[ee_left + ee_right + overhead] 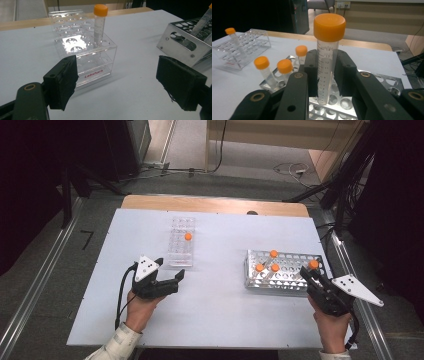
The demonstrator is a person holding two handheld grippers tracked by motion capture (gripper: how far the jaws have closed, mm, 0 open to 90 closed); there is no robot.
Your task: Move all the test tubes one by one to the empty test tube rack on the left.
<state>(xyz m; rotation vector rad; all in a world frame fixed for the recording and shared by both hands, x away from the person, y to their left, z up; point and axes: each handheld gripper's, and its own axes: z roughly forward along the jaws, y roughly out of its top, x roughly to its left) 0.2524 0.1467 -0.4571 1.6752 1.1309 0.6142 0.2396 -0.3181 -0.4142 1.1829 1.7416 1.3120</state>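
My right gripper [327, 75] is shut on a clear graduated tube [327, 60] with an orange cap, held upright, its lower end level with the holes of the metal rack [374, 80]. In the high view this gripper [312, 273] sits at the right end of the metal rack [282, 279] with the held tube [313, 264]. Three more orange-capped tubes [273, 254] lean in that rack. My left gripper [120, 82] is open and holds nothing, just short of the clear plastic rack [75, 47], which holds one upright tube [99, 27]. From above, the left gripper [170, 268] is beside the clear rack's [181, 251] near end.
The white tabletop [215, 320] has free room between the two racks and along the front. The metal rack's corner [185, 43] stands to the right of my left gripper. Cables [295, 170] and dark stands lie on the floor beyond the table.
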